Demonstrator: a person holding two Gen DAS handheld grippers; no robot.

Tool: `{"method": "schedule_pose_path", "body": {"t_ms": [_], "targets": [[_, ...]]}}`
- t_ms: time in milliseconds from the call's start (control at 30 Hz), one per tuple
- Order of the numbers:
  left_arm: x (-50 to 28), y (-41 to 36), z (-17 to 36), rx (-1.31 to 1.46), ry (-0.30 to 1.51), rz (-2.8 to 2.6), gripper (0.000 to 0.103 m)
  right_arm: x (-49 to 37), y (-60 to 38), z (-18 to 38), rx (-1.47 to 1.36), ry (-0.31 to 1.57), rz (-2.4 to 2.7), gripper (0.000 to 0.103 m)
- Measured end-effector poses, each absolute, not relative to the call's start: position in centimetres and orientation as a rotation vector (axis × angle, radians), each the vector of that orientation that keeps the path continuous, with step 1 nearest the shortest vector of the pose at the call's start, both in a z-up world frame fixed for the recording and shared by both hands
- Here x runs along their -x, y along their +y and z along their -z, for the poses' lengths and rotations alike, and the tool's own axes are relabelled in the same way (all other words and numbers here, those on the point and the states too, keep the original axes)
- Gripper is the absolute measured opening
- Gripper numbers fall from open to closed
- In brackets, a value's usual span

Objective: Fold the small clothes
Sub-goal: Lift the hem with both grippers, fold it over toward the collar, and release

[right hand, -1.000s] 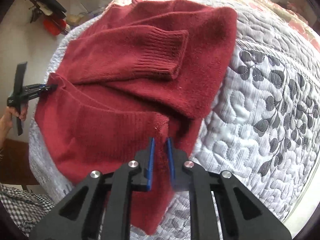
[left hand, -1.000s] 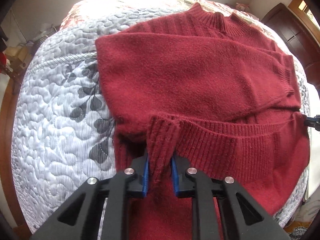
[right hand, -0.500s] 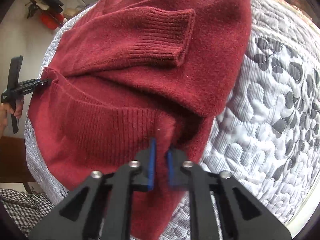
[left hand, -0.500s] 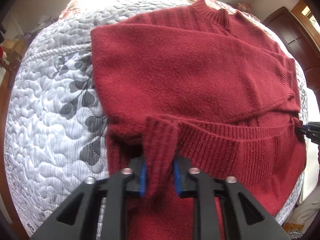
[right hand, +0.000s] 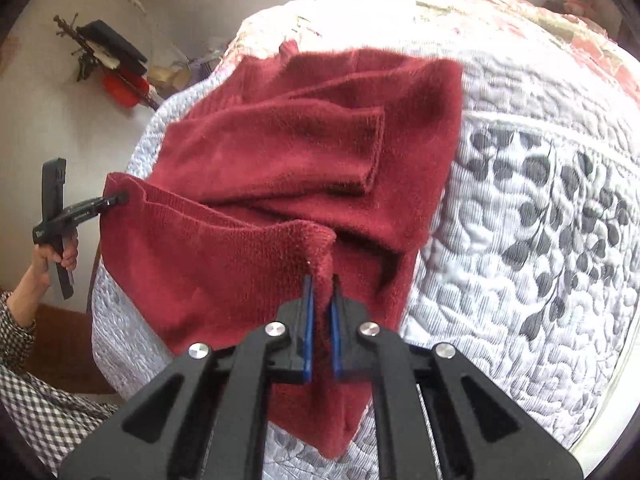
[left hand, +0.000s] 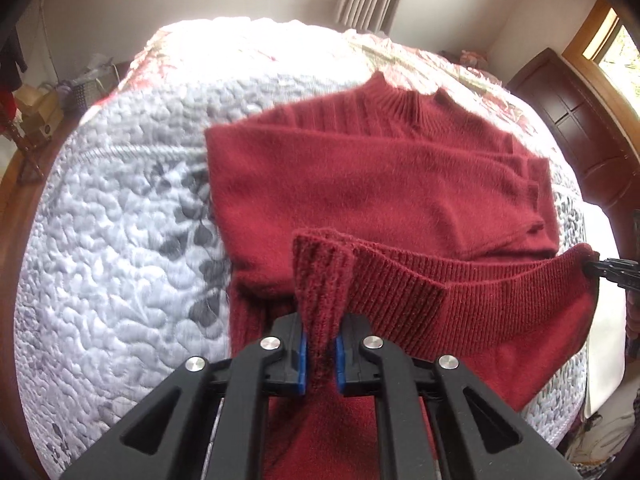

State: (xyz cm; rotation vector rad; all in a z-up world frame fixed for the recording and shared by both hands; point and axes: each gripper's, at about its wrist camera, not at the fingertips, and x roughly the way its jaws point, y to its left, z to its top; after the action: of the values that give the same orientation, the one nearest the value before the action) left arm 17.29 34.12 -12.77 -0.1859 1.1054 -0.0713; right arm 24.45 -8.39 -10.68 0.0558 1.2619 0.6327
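Note:
A dark red knitted sweater [left hand: 380,176] lies on a quilted bed, collar at the far end, both sleeves folded across the chest. My left gripper [left hand: 320,354] is shut on one corner of the ribbed hem [left hand: 472,292], which is lifted off the bed. My right gripper [right hand: 320,320] is shut on the other hem corner of the sweater [right hand: 280,168]. The hem stretches taut between them. The right gripper [left hand: 612,272] shows at the right edge of the left wrist view; the left gripper [right hand: 116,200] shows at the left of the right wrist view, held by a hand [right hand: 56,256].
The bed [left hand: 120,240] has a white quilt with grey leaf print and a floral cover [right hand: 560,28] at its far end. A dark wooden cabinet [left hand: 576,120] stands at right. Boxes and clutter [left hand: 40,108] sit on the floor at left. A checked sleeve [right hand: 24,364] is at lower left.
Both grippers have risen and lifted the hem higher off the bed. The views tilted up, so more of the room and the far bed end shows.

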Motion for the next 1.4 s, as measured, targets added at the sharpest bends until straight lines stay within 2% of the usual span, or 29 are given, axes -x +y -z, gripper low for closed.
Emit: {"method": "schedule_pose_path", "body": {"t_ms": [233,433,667,867,967,1000,1133,1200,1233,1267,1400], "targets": [[-21.8,35.6,9.1,0.238,0.997,0.041,0.009,-29.2,-8.4,6.8,-0.088,1.150,-0.623,0.006],[-27.5,36.7,8.0,0.259,0.934,-0.003,0.010,-35.5,-7.6,6.1,-0.125,1.110,-0.586,0.006],[-33.0,38.1,11.5,0.288,0.972,-0.077,0.010,-41.4,-7.3,9.7,-0.143,1.183,-0.510,0.006],[-34.6,40.0,15.9,0.344,1.031,-0.174,0.007,-42.6,-7.2,14.1,-0.172,1.261,-0.450,0.006],[-35.0,39.8,17.3,0.326,1.067,-0.186,0.008,-42.8,-7.1,15.0,-0.176,1.278,-0.431,0.011],[-35.0,39.5,17.3,0.301,1.073,-0.184,0.010,-42.8,-7.1,15.0,-0.181,1.276,-0.436,0.017],[-34.7,38.8,15.9,0.215,1.063,-0.201,0.029,-41.9,-7.7,12.7,-0.163,1.234,-0.413,0.032],[-34.4,38.5,14.3,0.190,1.039,-0.180,0.032,-41.3,-8.1,11.6,-0.144,1.212,-0.407,0.034],[-34.2,38.2,13.6,0.185,1.035,-0.164,0.037,-40.8,-8.2,10.9,-0.138,1.203,-0.410,0.036],[-33.9,37.9,13.2,0.175,1.040,-0.154,0.040,-40.4,-8.2,10.5,-0.132,1.203,-0.413,0.042],[-31.1,36.9,12.6,0.182,1.051,-0.129,0.042,-36.8,-8.2,9.3,-0.083,1.190,-0.443,0.047]]}}
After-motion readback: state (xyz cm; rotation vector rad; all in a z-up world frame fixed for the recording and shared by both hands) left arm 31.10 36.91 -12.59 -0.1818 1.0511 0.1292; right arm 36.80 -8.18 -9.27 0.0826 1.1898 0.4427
